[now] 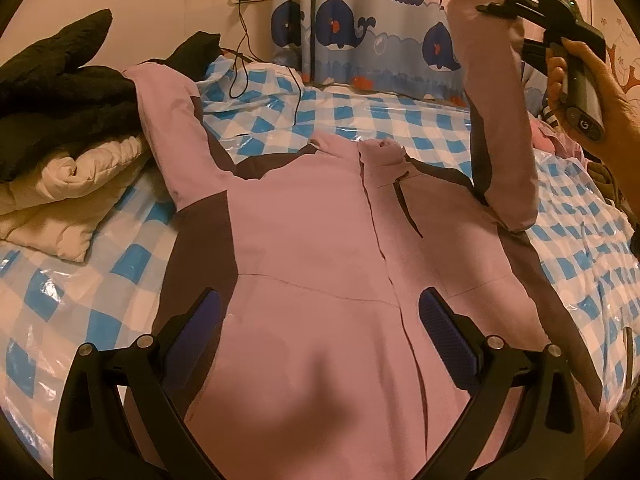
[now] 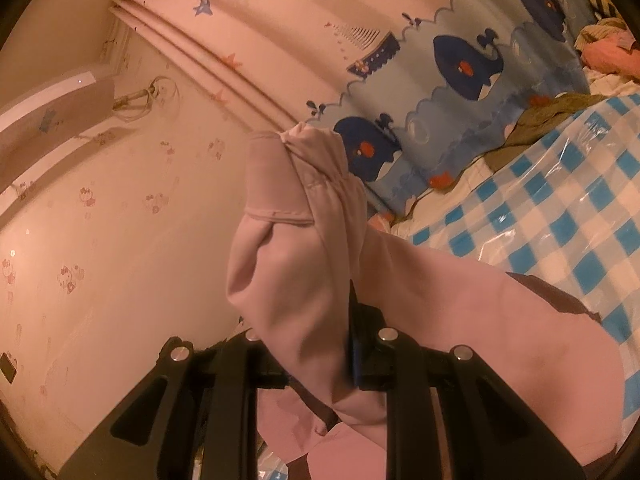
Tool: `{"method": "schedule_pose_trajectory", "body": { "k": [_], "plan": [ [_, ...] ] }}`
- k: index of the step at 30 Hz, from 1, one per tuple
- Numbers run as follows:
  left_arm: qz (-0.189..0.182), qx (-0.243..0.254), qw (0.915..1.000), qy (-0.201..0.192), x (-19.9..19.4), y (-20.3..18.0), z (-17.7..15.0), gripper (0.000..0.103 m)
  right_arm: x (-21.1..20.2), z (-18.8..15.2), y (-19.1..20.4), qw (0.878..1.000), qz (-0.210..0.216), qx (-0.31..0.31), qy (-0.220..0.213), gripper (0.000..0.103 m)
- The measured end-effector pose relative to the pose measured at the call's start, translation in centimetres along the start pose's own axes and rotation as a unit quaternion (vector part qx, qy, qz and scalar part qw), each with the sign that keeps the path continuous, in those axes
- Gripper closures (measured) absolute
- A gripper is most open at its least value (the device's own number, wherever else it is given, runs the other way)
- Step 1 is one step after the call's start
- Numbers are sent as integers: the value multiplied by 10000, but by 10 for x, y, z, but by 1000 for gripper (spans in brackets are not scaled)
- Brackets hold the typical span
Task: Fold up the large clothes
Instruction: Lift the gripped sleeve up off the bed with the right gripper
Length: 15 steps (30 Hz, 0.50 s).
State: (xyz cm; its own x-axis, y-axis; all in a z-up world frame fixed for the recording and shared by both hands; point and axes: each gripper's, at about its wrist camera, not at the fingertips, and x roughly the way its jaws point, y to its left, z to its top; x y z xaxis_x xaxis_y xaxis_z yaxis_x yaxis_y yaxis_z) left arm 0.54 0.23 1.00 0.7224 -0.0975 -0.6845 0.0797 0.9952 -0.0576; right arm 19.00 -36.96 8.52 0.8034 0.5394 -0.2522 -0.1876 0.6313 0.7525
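A large pink jacket (image 1: 312, 240) with dark brown panels lies face up on the blue-checked bed cover (image 1: 380, 120). My left gripper (image 1: 320, 320) is open and hovers just above the jacket's lower front, empty. My right gripper (image 1: 496, 10) is shut on the jacket's right sleeve (image 1: 496, 120) near the cuff and holds it up high above the bed. In the right wrist view the sleeve (image 2: 292, 264) is pinched between the fingers of that gripper (image 2: 316, 344) and its cuff sticks up past them. The left sleeve (image 1: 176, 128) lies spread out to the far left.
A pile of black (image 1: 60, 92) and cream (image 1: 72, 192) garments sits at the left of the bed, on the left sleeve's end. A black cable (image 1: 240, 64) runs from a wall charger onto the bed. A whale-print curtain (image 1: 360, 40) hangs behind. More clothes (image 2: 600, 52) lie at the far right.
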Motion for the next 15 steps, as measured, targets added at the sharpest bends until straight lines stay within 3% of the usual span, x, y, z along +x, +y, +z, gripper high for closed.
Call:
{"method": "schedule_pose_trajectory", "body": {
  "k": [15],
  "plan": [
    [31,-10,10000,-8,-7,10,-3,8,38,-38,4,9995,81,37,299,82]
  ]
}}
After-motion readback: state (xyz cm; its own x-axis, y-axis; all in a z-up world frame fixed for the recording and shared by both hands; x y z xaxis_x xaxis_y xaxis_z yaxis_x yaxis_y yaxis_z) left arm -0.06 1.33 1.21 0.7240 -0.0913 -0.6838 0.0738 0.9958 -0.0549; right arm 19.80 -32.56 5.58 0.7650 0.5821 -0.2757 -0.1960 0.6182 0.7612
